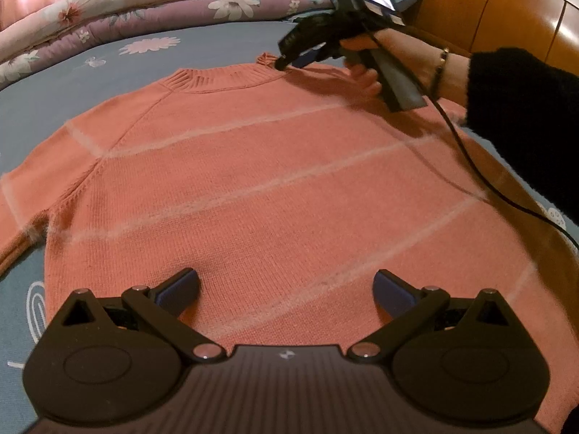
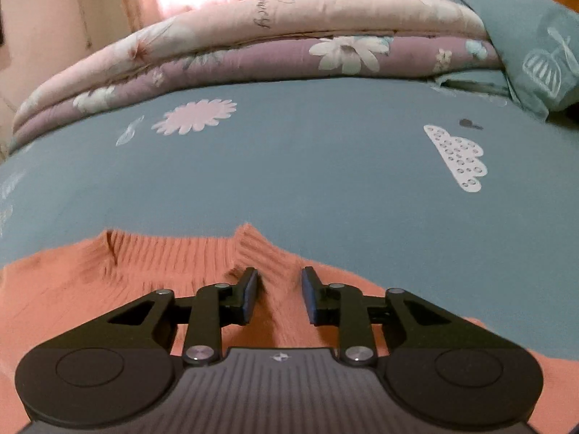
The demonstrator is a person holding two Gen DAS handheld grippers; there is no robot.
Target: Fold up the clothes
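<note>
My left tongs (image 1: 286,291) hang spread wide over the bottom part of the salmon sweater (image 1: 275,195), nothing between the pads and no cloth touched that I can see. My right tongs (image 2: 279,294) sit at the sweater's far end, just beside the ribbed collar (image 2: 173,253), their pads set narrowly apart with knit lying in the gap; neither pad presses the cloth. In the left wrist view I see those same tongs with their tips at the right end of the collar, my hand (image 1: 380,61) wrapped round the grip, a dark sleeve (image 1: 524,115) behind it and a black cable (image 1: 481,177) trailing across the sweater's right side.

The sweater lies flat and face up on the blue bedsheet (image 2: 289,166), pale thin stripes crossing its body, one sleeve stretched toward the bed's left edge. Its collar points at the far side of the bed, where folded floral quilts (image 2: 253,43) are stacked along the edge. A blue pillow (image 2: 535,47) rests at the far right corner, beside a wooden headboard (image 1: 506,3). Pink flower and white cloud prints mark the bare sheet between collar and quilts.
</note>
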